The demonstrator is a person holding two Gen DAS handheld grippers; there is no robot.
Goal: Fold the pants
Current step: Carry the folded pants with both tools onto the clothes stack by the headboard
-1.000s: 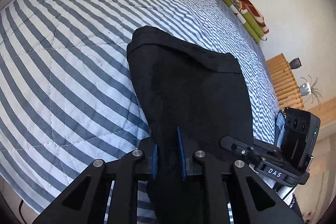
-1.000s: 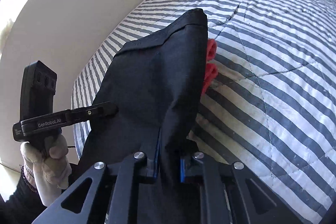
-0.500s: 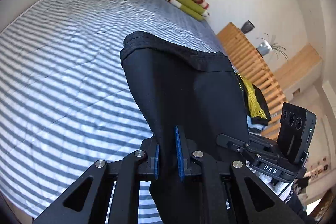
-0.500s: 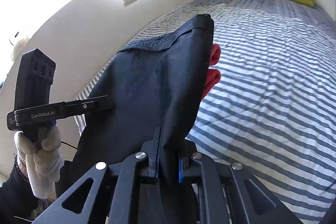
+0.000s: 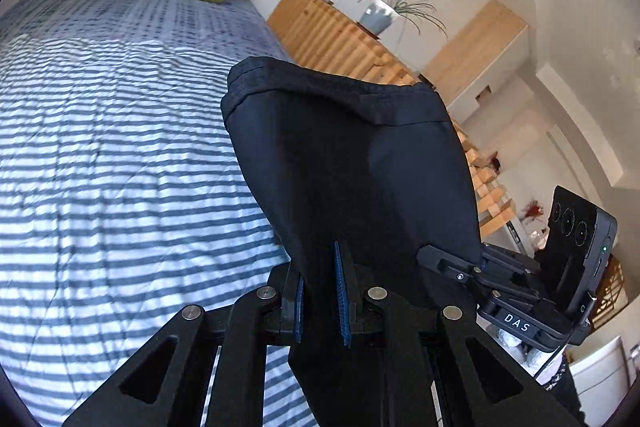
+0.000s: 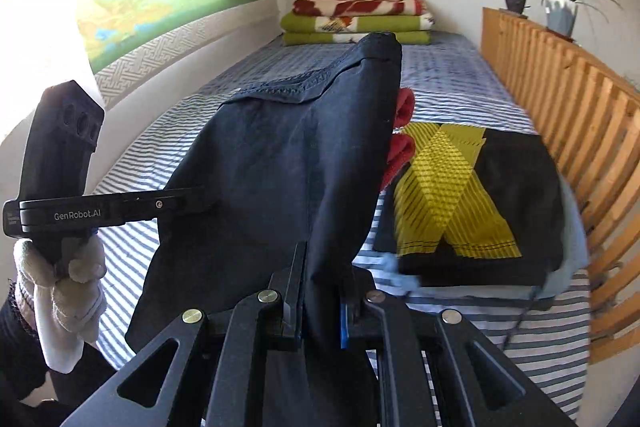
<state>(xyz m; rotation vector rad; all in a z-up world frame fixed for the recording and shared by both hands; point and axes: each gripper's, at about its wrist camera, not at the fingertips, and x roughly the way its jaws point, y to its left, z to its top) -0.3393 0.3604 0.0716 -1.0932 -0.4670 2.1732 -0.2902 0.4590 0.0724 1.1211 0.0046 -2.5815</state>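
Both clamped on dark pants [image 5: 352,163]; left gripper [image 5: 320,301], right gripper [image 6: 320,301]. Risks toppling folded stack [image 6: 472,203] at two o'clock through swinging cloth.

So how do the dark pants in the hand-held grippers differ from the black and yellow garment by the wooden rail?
The dark pants are plain navy; the black and yellow garment carries a bold yellow pattern. The pants hang lifted off the striped bed cover, pinched by the left hand-held gripper and right hand-held gripper; the garment lies flat and folded on a pile. Both are clothing over the same bed.
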